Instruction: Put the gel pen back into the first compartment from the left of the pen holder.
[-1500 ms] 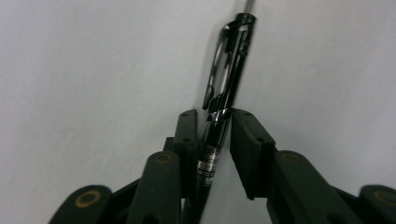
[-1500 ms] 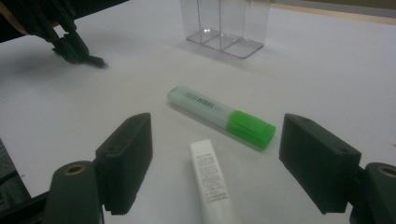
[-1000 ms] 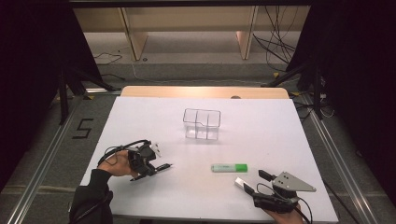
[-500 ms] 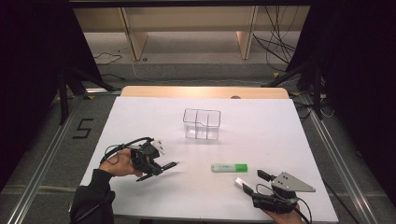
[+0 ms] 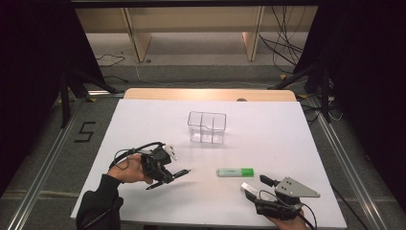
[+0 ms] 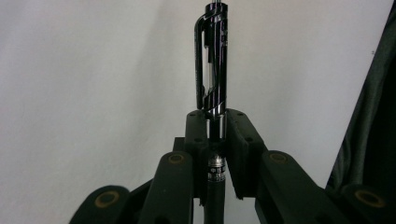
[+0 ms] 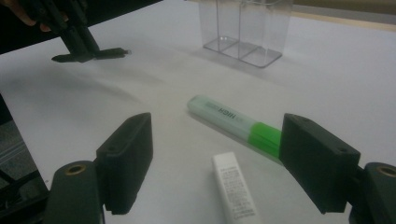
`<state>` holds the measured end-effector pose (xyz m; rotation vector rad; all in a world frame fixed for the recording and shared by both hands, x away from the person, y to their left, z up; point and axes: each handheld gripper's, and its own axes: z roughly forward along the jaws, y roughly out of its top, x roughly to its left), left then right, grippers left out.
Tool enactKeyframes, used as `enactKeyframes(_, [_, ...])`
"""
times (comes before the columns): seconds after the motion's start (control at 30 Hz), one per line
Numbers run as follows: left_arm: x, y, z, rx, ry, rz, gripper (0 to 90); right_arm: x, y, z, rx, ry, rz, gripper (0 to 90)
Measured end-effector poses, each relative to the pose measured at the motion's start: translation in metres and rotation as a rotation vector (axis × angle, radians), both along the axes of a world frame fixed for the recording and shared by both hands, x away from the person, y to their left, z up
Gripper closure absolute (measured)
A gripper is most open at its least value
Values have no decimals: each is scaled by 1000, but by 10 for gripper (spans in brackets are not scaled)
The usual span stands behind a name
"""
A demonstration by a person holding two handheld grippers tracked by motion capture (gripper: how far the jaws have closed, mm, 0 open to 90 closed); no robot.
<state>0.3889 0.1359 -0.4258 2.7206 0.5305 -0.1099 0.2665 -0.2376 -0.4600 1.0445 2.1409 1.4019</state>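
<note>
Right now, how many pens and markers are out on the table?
3. A black pen is clamped in the left tool, a green highlighter lies mid-table, and a white stick, perhaps a marker, lies by the right tool.

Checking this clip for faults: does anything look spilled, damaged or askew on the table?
Nothing stands out. The left gripper holds a black pen cleanly; the green highlighter and white stick lie flat, and the clear organizer stands upright.

left claw (image 5: 168, 176) carrying black pen (image 5: 168, 177) shifted rightward, now lifted above the table, nearer green highlighter (image 5: 235, 172)
</note>
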Motion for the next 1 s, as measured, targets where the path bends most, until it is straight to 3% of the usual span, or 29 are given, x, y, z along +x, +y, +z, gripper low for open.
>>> enactKeyframes(0.2, [-1, -11, 1, -6, 24, -8, 798, -5, 19, 4, -36, -48, 46, 271])
enactKeyframes(0.33, [-3, -20, 2, -24, 34, -44, 797, -7, 30, 5, -42, -64, 74, 271])
enactKeyframes(0.63, [-11, -37, 6, -54, 33, -72, 798, -11, 59, 9, -152, -138, 137, 271])
enactKeyframes(0.7, [-12, -42, 7, -41, 29, -87, 798, -12, 66, 9, -181, -154, 152, 271])
enactKeyframes(0.8, [-15, -47, 7, -50, 30, -104, 798, -12, 74, 9, -187, -156, 168, 271])
enactKeyframes(1.0, [-20, -58, 8, -34, 28, -143, 798, -17, 91, 7, -276, -214, 190, 272])
